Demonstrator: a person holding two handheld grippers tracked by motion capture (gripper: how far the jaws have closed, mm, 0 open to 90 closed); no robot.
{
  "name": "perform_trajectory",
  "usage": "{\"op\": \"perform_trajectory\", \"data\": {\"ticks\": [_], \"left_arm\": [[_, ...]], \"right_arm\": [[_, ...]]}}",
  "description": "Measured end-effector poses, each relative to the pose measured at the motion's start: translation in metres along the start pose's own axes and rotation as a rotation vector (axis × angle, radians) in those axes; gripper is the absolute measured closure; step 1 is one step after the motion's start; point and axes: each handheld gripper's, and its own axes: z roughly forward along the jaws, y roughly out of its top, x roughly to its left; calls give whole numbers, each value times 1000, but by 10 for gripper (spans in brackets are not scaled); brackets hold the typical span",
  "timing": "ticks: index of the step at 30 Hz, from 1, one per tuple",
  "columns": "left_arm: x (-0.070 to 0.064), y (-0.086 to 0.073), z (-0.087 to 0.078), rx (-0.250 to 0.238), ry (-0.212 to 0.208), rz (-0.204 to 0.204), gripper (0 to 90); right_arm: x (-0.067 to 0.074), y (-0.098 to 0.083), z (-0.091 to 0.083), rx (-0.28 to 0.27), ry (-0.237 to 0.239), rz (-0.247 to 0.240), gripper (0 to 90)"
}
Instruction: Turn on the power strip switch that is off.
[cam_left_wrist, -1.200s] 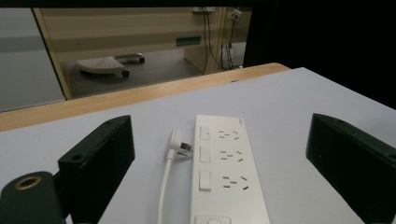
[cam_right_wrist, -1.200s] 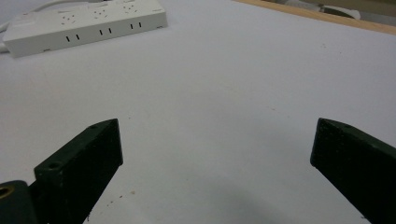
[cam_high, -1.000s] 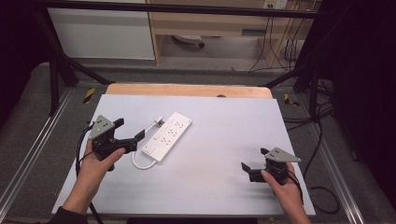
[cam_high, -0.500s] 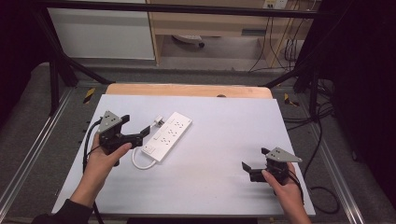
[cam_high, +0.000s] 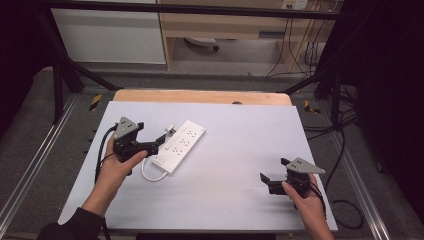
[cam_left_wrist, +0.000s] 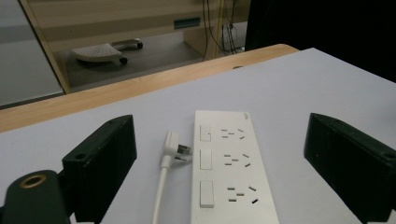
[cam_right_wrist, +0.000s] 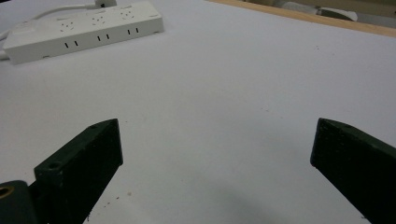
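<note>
I see the desk (cam_high: 240, 150) carrying one main thing: the white power strip (cam_high: 179, 146), lying at a slant in the left half, nearer the far edge than the near one. Its white cord (cam_high: 150, 176) loops off its near end and the plug (cam_left_wrist: 173, 148) lies flat on the desk just beside the strip's left flank, prongs pointing at the strip, not inserted in any socket.

What has changed over the last second is my left hand-held gripper (cam_high: 156, 142). It has travelled up from the near left part of the desk toward the strip, and its jaw tips are now at the strip's near left end. Its jaws stand wide apart, holding nothing; in the left gripper view they frame both the plug and the strip's row of switches and sockets. From this I judge that the approach is nearly over and the pick is about to start, most likely on the plug or the strip's end. Which of the two I can't yet tell.

My right hand-held gripper (cam_high: 272, 179) has not shifted: it rests near the near right corner of the desk, well apart from the strip, jaws spread and empty over bare surface.
</note>
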Motion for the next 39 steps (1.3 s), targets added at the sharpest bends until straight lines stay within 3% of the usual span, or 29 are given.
{"op": "perform_trajectory", "data": {"ticks": [13, 26, 29, 39], "left_arm": [[3, -3, 18, 32, 5, -15, 105], [-3, -8, 40, 87, 1, 8, 116], [-3, -11, 46, 111, -13, -9, 116], [4, -17, 60, 148, 16, -29, 136]], "right_arm": [[-1, 0, 0, -7, 0, 8, 28], [-3, 0, -2, -9, -3, 12, 28], [-3, 0, -2, -10, -1, 12, 28], [-4, 0, -2, -9, -1, 12, 28]]}}
